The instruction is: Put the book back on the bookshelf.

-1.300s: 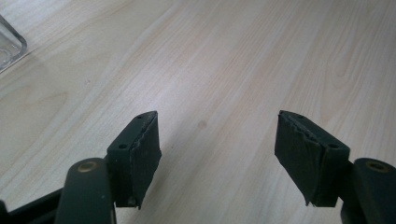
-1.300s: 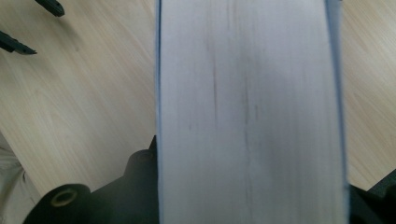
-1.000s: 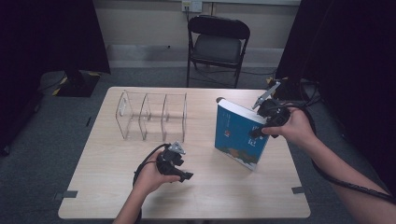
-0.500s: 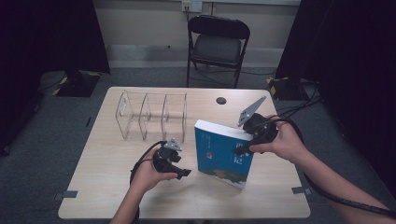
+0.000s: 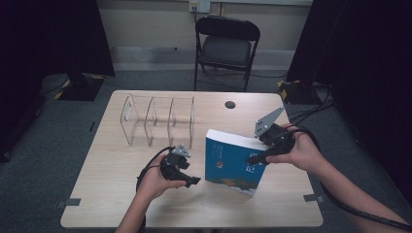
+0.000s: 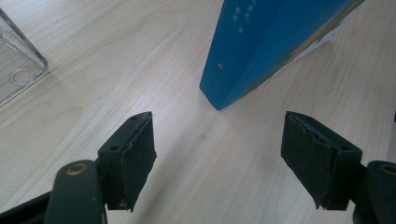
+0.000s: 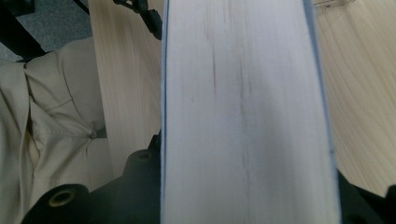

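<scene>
A thick blue book (image 5: 232, 164) stands upright on the wooden table (image 5: 111, 194), leaning slightly. My right gripper (image 5: 257, 158) is shut on its right edge; the white page block (image 7: 243, 112) runs up between the jaws in the right gripper view. My left gripper (image 5: 190, 180) rests low on the table just left of the book, open and holding nothing. In the left gripper view the book's blue spine corner (image 6: 261, 51) lies ahead of the two spread pads (image 6: 135, 158), a short way off.
A clear acrylic rack (image 5: 158, 121) with several slots stands at the back left of the table. A black folding chair (image 5: 224, 46) is behind the table. A small dark disc (image 5: 230, 104) lies near the far edge. Cables trail from both grippers.
My right gripper has carried the book leftward and toward the table's front, close to the left gripper. The left gripper has stayed nearly still, open.
</scene>
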`<state>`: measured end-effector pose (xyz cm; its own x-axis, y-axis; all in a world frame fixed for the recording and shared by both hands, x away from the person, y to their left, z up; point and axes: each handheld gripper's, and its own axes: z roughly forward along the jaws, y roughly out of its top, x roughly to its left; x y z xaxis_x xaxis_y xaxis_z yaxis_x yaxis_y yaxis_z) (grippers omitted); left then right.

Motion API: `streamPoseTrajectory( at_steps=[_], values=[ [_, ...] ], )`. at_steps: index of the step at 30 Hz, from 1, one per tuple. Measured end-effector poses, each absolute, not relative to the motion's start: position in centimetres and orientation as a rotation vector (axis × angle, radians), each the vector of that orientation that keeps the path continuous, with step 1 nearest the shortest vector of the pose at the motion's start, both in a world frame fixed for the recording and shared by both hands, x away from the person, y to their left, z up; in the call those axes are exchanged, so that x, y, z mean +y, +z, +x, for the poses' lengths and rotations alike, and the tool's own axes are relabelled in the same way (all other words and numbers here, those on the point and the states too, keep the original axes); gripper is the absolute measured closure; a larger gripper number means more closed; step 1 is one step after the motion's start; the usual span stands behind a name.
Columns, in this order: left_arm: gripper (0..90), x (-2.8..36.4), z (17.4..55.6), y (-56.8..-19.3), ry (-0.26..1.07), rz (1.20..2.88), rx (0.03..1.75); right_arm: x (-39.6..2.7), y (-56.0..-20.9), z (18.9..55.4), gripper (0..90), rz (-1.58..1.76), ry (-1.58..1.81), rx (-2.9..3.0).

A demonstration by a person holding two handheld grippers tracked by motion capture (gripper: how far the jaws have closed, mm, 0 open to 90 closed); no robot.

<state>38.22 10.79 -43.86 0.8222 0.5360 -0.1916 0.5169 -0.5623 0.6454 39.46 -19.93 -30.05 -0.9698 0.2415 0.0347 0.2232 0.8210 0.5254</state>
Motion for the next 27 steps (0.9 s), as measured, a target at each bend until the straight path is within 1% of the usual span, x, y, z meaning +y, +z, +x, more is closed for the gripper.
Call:
streamPoseTrajectory(
  at_steps=[2, 5, 7, 8, 19, 27],
  values=[
    [25.8, 10.6, 38.3, -43.8, 0.037, 2.298, 0.737, -20.1, -30.1, 39.5, 60.2, 0.354, 0.85, 2.963],
    [25.7, 10.4, 38.3, -43.7, 0.039, 2.294, 0.751, -20.2, -30.2, 39.4, 60.2, 0.342, 0.833, 2.966],
    [25.8, 10.2, 38.3, -43.7, 0.02, 2.296, 0.736, -20.5, -30.4, 39.4, 60.2, 0.352, 0.832, 2.966],
    [25.7, 10.1, 38.4, -43.7, 0.037, 2.304, 0.734, -20.6, -30.4, 39.4, 60.1, 0.347, 0.836, 2.963],
    [26.7, 8.9, 38.9, -43.1, 0.023, 2.311, 0.685, -20.5, -30.4, 39.3, 59.1, 0.35, 0.841, 2.95],
    [26.9, 8.2, 39.5, -41.7, 0.051, 2.322, 0.638, -20.5, -30.4, 39.0, 57.6, 0.355, 0.833, 2.941]
  ],
)
